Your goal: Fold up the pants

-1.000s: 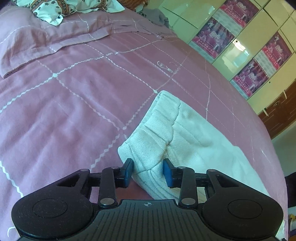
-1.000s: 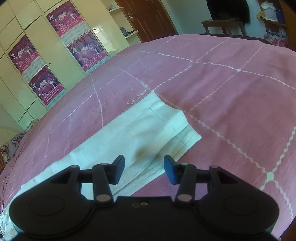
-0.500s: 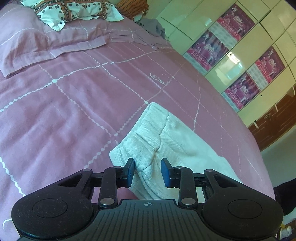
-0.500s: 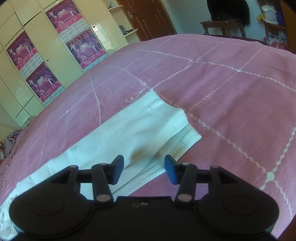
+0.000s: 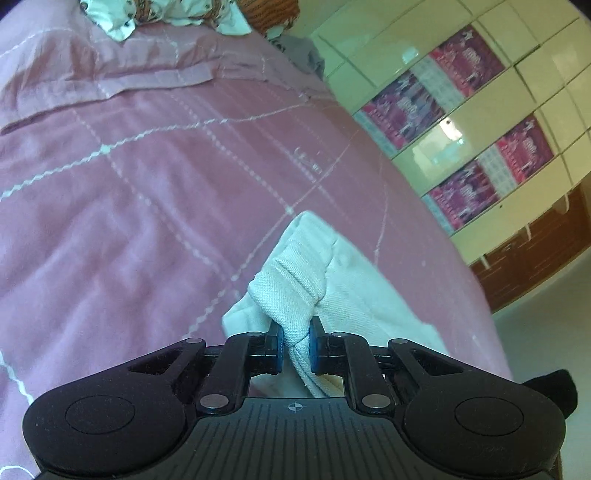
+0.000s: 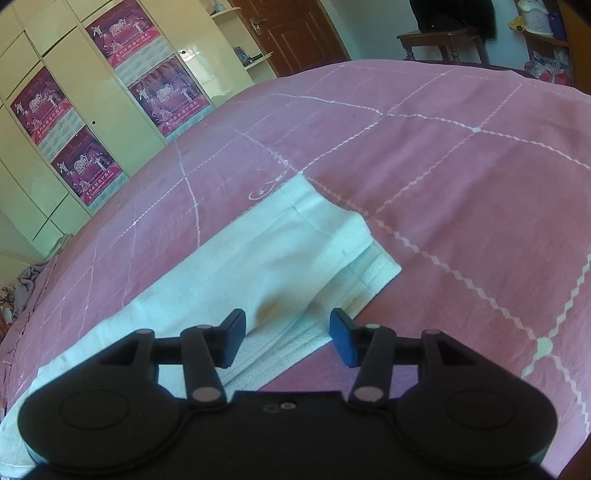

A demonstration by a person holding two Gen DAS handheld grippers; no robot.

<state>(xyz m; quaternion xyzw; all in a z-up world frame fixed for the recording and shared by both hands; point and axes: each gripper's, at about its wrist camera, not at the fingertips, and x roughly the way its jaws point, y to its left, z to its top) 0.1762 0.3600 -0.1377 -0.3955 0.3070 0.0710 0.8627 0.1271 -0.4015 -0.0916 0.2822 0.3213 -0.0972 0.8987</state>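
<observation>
Two tools are at work on our white pants (image 6: 258, 266), which lie stretched across the pink bed cover (image 6: 461, 177). Our left tool (image 5: 295, 349) has its blue pads pressed narrowly together on a bunched fold at one end of the pants (image 5: 295, 291), and the cloth there rises in gathered pleats off the cover. Our right tool (image 6: 286, 338) stands wide, its two fingers apart over the other end of the pants, where the layered hem edge lies flat on the cover; we cannot tell whether the fingers touch the fabric. Beyond the bed we see cream wardrobe doors (image 6: 74, 74) with purple posters (image 6: 125, 26), a brown door (image 6: 295, 29), and a patterned pillow (image 5: 166, 14) at the head of the bed.
</observation>
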